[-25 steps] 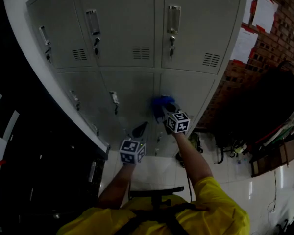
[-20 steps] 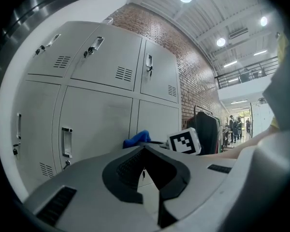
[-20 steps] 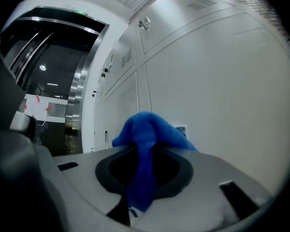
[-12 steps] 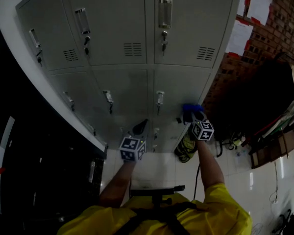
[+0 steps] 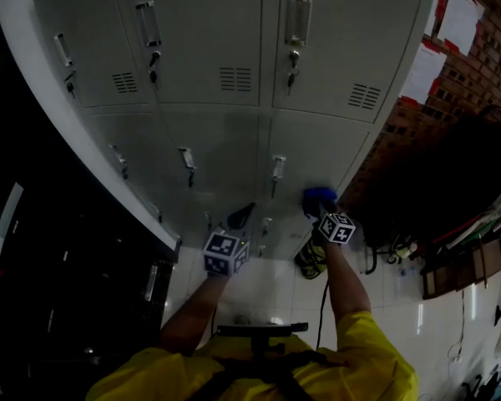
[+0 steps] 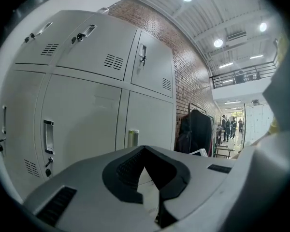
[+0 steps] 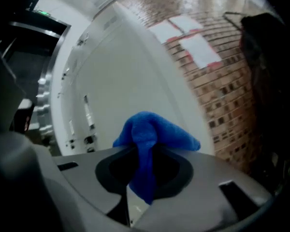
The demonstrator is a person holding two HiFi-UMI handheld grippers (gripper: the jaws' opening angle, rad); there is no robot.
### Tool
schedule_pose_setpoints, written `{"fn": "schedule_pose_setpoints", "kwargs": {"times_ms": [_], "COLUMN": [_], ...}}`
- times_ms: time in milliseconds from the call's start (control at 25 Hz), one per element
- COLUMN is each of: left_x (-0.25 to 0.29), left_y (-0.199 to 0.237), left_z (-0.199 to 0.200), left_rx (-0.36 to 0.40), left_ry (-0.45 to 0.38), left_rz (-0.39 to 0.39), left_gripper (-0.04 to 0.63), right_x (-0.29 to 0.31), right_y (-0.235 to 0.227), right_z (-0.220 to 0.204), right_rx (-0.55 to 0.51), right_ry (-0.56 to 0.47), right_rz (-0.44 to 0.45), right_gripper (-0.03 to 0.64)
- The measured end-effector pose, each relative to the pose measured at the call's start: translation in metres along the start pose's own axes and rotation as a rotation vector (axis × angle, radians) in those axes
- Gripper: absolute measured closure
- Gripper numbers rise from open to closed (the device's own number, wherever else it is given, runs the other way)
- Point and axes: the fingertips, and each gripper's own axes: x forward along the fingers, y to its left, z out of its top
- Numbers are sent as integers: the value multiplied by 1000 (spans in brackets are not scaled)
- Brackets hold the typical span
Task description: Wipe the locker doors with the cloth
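My right gripper (image 7: 144, 180) has its jaws clamped on the blue cloth (image 7: 152, 129), which bunches out ahead of the tips. My left gripper (image 6: 152, 199) has its jaws together on nothing and hangs back from the lockers. In the head view the cloth sits at the lower right locker door (image 5: 313, 153), near that door's bottom right corner beside the brick wall (image 5: 401, 124); contact cannot be confirmed. No door shows wipe marks, so completed coverage cannot be read. Judgement: wiping is under way, other doors unverified.
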Motion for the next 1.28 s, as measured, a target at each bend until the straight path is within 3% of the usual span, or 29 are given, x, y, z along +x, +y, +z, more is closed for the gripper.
{"fn": "schedule_pose_setpoints", "kwargs": {"times_ms": [80, 240, 440, 600, 800, 1000, 1120, 1280], "left_x": [-7, -25, -41, -36, -29, -22, -20, -27], "left_y": [9, 28, 34, 39, 25, 22, 13, -6], "left_z": [-4, -7, -11, -12, -1, -4, -8, -12], "left_rx": [-4, -16, -22, -29, 2, -40, -7, 64], "left_ry": [11, 17, 17, 23, 10, -13, -27, -28], "left_rz": [19, 70, 78, 74, 28, 15, 3, -31], "left_gripper": [595, 594, 594, 594, 594, 594, 594, 594], "right_x": [23, 65, 78, 60, -56, -160, -175, -192], "right_y": [51, 131, 162, 137, 93, 122, 147, 156], "right_z": [-13, -34, -58, -55, -1, 77, 79, 70], "right_rx": [-75, -81, -1, 27, 38, -112, -199, -121], "right_ry": [42, 68, 93, 105, -13, -138, -157, -167], "right_rz": [95, 201, 237, 144, 34, -68, -61, -92], "right_gripper": [545, 545, 543, 543, 543, 543, 543, 543]}}
